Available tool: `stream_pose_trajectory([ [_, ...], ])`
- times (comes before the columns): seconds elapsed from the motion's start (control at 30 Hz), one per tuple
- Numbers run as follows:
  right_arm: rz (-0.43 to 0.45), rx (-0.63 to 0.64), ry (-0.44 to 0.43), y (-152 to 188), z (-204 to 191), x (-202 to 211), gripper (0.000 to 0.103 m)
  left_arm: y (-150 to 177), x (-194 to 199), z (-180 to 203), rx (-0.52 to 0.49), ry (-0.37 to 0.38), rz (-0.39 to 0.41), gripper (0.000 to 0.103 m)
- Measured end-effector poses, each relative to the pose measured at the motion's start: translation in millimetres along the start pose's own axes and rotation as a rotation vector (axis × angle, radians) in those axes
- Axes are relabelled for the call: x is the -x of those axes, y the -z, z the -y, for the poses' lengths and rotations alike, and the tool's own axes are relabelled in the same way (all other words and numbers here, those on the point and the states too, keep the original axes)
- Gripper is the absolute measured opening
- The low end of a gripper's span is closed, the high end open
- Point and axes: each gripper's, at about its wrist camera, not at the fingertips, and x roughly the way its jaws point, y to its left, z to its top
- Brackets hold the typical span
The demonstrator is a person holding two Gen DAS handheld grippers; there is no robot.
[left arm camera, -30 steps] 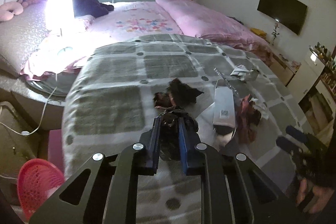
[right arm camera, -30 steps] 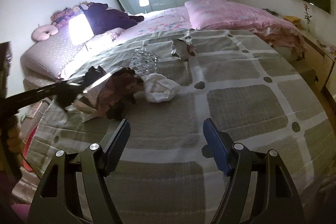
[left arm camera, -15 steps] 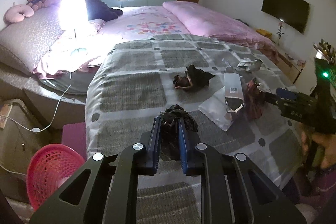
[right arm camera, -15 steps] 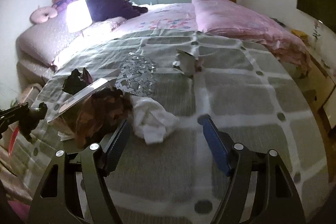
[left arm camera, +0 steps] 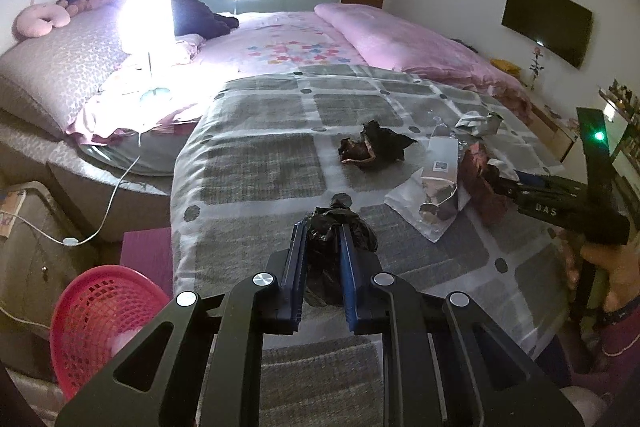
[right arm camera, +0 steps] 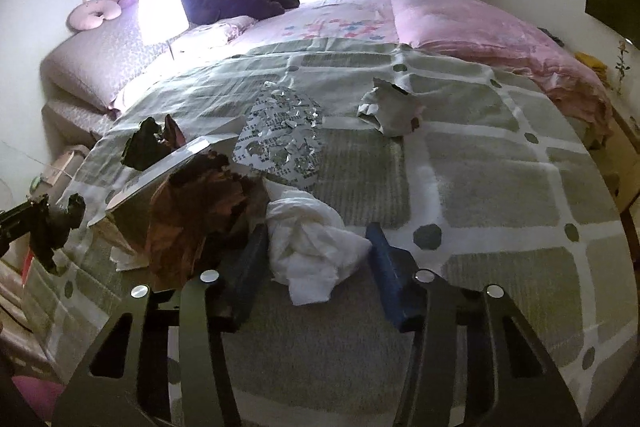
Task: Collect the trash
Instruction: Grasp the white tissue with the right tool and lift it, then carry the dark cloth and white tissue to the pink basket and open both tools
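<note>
1. Left wrist view: my left tongs (left arm camera: 323, 259) are clamped on a crumpled black plastic wad (left arm camera: 334, 227), held above the near edge of the grey checked blanket (left arm camera: 256, 167). The pink mesh basket (left arm camera: 100, 307) sits on the floor down and to my left, off the side of the bed; I judge that is where this wad goes, so the coming move is a swing leftward and down. More trash lies ahead on the blanket: a dark crumpled wrapper (left arm camera: 374, 147), and to its right a white packet (left arm camera: 440, 163). My right tongs (left arm camera: 516, 183) reach in from the right edge, near that pile.

2. Right wrist view: my right tongs (right arm camera: 316, 251) stand wide open, one finger on either side of a crumpled white tissue (right arm camera: 312, 235) lying on the blanket. It bunches roughly along the fingers' direction. A brown crumpled wrapper (right arm camera: 200, 207) lies just beside the left finger and hides its tip, so I cannot tell whether that finger touches it. Further off lie a silvery blister sheet (right arm camera: 284, 131) and a torn grey wrapper (right arm camera: 386, 111).
</note>
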Motion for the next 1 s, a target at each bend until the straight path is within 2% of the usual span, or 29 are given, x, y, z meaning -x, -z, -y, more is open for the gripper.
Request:
stream_pose_trajectory([
  [0.13,0.015,-0.019,-0.01,8,2,10,0.042,2,2,0,0.002,-0.006,-0.001,0.015],
  [0.57,0.095,-0.118,-0.051,34,6,65,0.041,4,23,-9,0.012,-0.015,0.033,0.015],
  [1.0,0.077,0.021,-0.19,26,-70,63,0.041,9,56,-31,0.056,-0.066,0.085,0.015],
])
